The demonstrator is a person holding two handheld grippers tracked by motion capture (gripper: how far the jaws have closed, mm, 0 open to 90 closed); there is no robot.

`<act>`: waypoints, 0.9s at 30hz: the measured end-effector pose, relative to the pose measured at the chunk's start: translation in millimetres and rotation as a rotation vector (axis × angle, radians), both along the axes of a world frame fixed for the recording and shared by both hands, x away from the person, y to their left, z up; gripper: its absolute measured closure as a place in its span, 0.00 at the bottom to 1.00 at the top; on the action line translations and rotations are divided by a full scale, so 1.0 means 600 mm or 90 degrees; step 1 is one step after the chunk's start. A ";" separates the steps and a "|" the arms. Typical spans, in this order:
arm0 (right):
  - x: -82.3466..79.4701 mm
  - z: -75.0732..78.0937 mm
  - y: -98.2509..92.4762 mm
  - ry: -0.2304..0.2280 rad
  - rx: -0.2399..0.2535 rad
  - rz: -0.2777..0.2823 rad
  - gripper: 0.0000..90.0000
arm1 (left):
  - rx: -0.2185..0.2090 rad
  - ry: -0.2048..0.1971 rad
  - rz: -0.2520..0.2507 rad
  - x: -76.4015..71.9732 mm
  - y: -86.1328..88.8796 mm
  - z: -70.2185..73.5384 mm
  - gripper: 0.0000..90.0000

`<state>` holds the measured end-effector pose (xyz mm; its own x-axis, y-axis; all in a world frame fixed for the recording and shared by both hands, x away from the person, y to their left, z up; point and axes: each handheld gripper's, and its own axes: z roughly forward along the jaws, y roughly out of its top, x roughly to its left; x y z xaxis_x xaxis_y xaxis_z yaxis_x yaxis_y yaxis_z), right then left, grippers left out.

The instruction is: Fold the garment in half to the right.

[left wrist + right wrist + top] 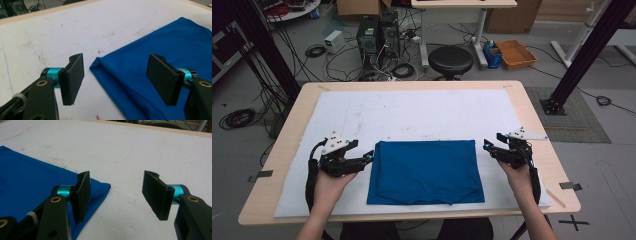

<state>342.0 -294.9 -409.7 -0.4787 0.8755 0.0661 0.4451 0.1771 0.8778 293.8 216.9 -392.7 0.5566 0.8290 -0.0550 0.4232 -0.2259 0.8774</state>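
I hold both spread, pinching nothing | blue cloth (426, 171) between left gripper (368, 158) and right gripper (488, 145) | long axis left-right | left nearer

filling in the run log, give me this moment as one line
work: folded blue cloth on white mat | left gripper: open, at cloth's left edge | right gripper: open, by cloth's top right corner | cloth: not gripped

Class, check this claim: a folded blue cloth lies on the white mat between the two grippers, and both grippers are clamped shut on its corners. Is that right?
Not quite. The folded blue cloth does lie on the white mat between them, but the left gripper and right gripper both stand open, gripping nothing; each gripper view shows its pads apart.
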 end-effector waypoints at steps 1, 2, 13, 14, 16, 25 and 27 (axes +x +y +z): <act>0.001 -0.001 0.000 0.002 0.000 0.000 0.45 | 0.001 0.007 0.004 -0.006 0.000 -0.001 0.34; 0.003 -0.002 0.000 0.001 0.000 0.000 0.45 | -0.003 0.015 0.006 -0.011 0.000 -0.003 0.35; 0.002 -0.004 0.001 -0.001 -0.003 0.005 0.45 | -0.058 0.099 0.014 -0.076 0.007 -0.038 0.35; 0.002 -0.004 0.002 0.002 -0.002 0.006 0.45 | -0.056 0.102 0.017 -0.082 0.006 -0.043 0.35; 0.001 -0.003 0.002 0.002 -0.002 0.005 0.45 | -0.058 0.113 0.018 -0.091 0.005 -0.052 0.35; 0.000 -0.004 0.005 0.001 -0.004 0.011 0.45 | -0.062 0.148 0.015 -0.108 -0.014 -0.088 0.35; -0.001 -0.003 0.008 0.002 -0.006 0.011 0.45 | -0.075 0.154 0.013 -0.108 -0.018 -0.093 0.35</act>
<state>341.5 -290.2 -411.6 -0.4941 0.8673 0.0599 0.4447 0.1930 0.8747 229.1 205.9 -448.3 0.4992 0.8199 -0.2803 0.6268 -0.1183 0.7701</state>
